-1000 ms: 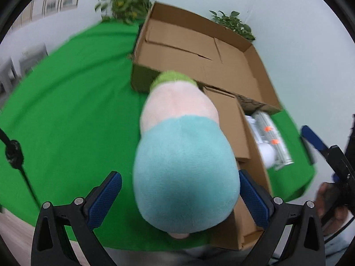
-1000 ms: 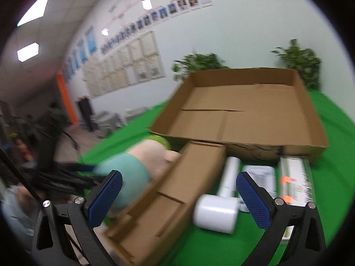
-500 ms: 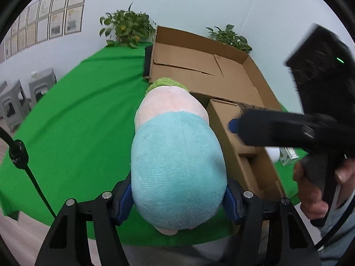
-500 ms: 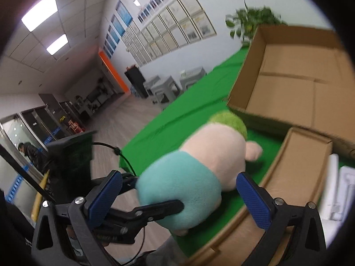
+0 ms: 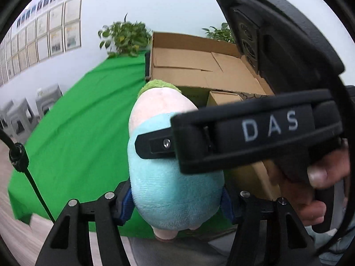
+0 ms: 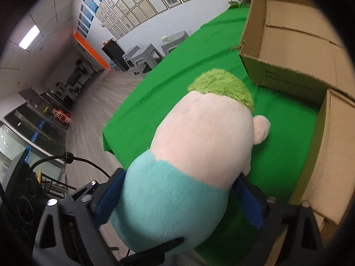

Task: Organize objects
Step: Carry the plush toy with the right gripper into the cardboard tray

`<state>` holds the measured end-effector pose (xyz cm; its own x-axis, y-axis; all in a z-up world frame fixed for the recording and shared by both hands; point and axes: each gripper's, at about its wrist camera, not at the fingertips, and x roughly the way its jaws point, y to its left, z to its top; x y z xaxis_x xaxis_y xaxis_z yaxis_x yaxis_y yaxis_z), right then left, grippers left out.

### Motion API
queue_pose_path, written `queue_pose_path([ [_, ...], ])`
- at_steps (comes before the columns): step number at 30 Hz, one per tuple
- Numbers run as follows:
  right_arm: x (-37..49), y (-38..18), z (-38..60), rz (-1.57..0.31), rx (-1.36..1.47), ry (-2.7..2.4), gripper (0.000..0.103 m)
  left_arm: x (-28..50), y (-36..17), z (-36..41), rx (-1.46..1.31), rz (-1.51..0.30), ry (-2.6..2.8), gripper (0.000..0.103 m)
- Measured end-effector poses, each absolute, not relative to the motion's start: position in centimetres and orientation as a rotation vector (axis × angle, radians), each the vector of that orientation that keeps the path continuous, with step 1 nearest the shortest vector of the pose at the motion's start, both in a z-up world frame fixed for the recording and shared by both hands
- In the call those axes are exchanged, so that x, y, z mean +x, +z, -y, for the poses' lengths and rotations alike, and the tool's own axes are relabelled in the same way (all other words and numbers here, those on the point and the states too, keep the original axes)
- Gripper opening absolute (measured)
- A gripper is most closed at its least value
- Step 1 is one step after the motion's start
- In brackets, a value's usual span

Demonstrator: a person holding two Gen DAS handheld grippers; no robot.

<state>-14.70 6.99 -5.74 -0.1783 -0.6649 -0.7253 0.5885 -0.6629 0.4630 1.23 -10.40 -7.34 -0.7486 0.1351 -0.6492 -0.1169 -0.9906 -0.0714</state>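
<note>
I see the plush toy [image 5: 175, 190] lying lengthwise, green-tufted head toward the cardboard box [image 5: 199, 66], teal end toward me. My left gripper [image 5: 176, 201] pinches its teal end, jaws closing. My right gripper [image 6: 177, 197] closes around it too.

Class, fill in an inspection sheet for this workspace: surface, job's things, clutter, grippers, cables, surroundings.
Surface: green cloth over the table.
Job's things: plush toy near the table's front edge; large open box behind it; smaller box beside it.
Clutter: nothing seen.
Grippers: left gripper pads press the toy's blue end, jaws closing; right gripper straddles it, jaws closing.
Cables: black cable at left.
Surroundings: potted plant, framed pictures, grey stools.
</note>
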Motion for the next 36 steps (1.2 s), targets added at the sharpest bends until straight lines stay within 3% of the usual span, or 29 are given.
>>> queue_pose_path([
  [3,-15.4,-4.4,-7.9,0.129,1.149,-1.987,0.078,0.7,-4.9,9.5,-0.907,-0.041,2.860,0.059],
  [6,-15.6,0.5,-9.1,0.130,0.957,-2.094,0.074,-1.0,-1.3,8.4,-0.694,-0.140,2.905,0.060],
  [11,-18.6,7.6,-9.8,0.079,0.689,-2.208,0.073,-6.1,4.5,7.2,-0.383,-0.210,2.954,0.060],
  [15,-21.7,10.3,-9.8,0.016,0.594,-2.264,0.073,-11.1,6.4,7.2,-0.328,-0.207,2.946,0.060],
  [21,-27.1,8.6,-9.8,0.001,0.623,-2.241,0.073,-22.5,5.0,6.6,-0.420,-0.191,2.946,0.060],
  [29,-32.7,1.3,-8.9,-0.024,0.757,-2.213,0.070,-38.1,-1.8,6.3,-0.672,-0.131,2.905,0.061],
  [36,-34.7,-2.6,-8.7,0.023,0.797,-2.134,0.068,-44.3,-5.0,5.0,-0.771,-0.235,2.911,0.079],
])
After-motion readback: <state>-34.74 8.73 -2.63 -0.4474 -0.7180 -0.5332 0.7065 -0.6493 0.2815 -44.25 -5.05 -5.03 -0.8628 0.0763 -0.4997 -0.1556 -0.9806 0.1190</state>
